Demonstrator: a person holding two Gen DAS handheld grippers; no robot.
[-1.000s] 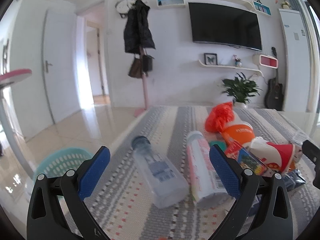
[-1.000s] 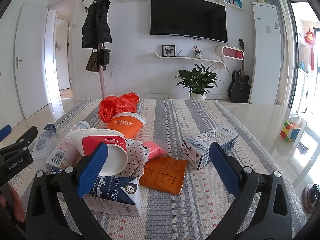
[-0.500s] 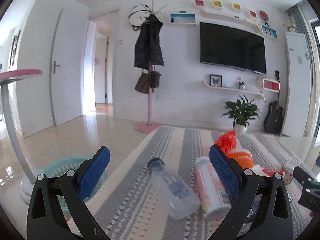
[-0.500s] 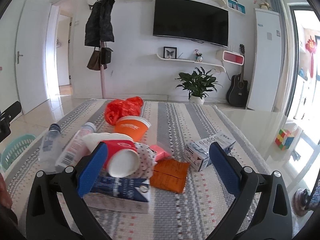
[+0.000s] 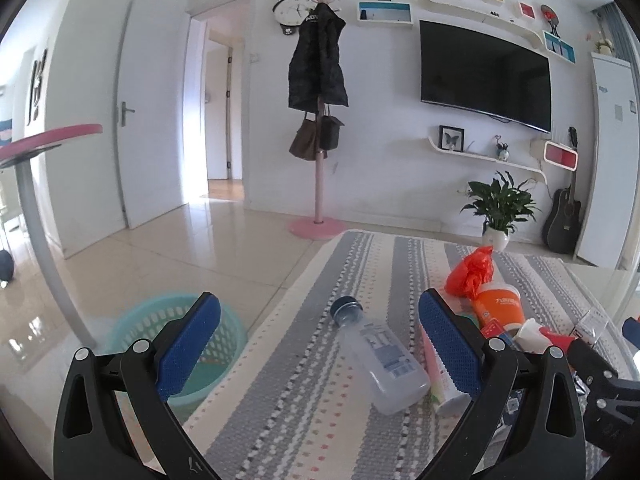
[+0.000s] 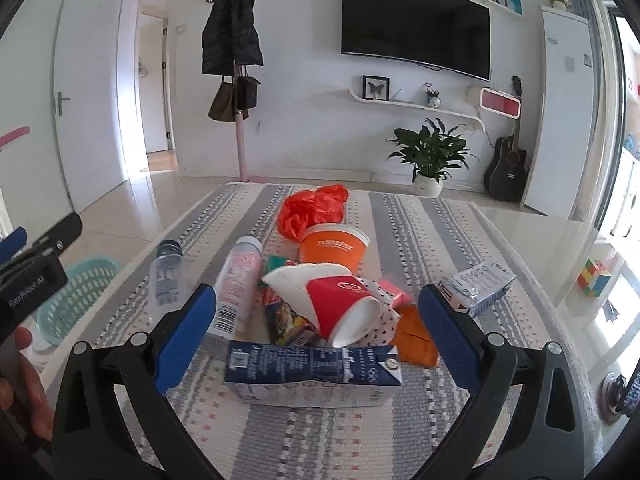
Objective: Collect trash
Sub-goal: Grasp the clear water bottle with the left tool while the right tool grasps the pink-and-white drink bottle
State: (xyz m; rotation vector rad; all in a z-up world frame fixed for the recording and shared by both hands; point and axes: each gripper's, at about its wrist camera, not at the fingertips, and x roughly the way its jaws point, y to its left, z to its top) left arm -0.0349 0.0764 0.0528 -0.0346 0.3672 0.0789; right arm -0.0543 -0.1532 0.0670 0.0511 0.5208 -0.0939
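Note:
Trash lies on a striped tablecloth [image 6: 400,216]. A clear bottle [image 5: 380,360] lies between and beyond my open, empty left gripper [image 5: 320,344], with a pink bottle [image 5: 434,376] beside its right finger. It also shows in the right wrist view [image 6: 166,276]. My right gripper [image 6: 318,332] is open and empty above a dark blue carton [image 6: 312,372]. Beyond it lie a red-white paper cup [image 6: 340,304], an orange cup [image 6: 334,246], an orange bag [image 6: 314,210], the pink bottle [image 6: 238,284] and a blue-white box [image 6: 476,286].
A teal basket [image 5: 168,344] stands on the floor left of the table; it also shows in the right wrist view [image 6: 80,296]. A pink-topped stand [image 5: 36,216] rises at the left. A coat rack [image 5: 318,120], plant [image 5: 498,208] and guitar are at the far wall. A colour cube [image 6: 596,276] lies right.
Both grippers have drawn back and up from the table. The bottles look further from the left gripper, and the basket shows more fully. The blue carton now sits centred under the right gripper.

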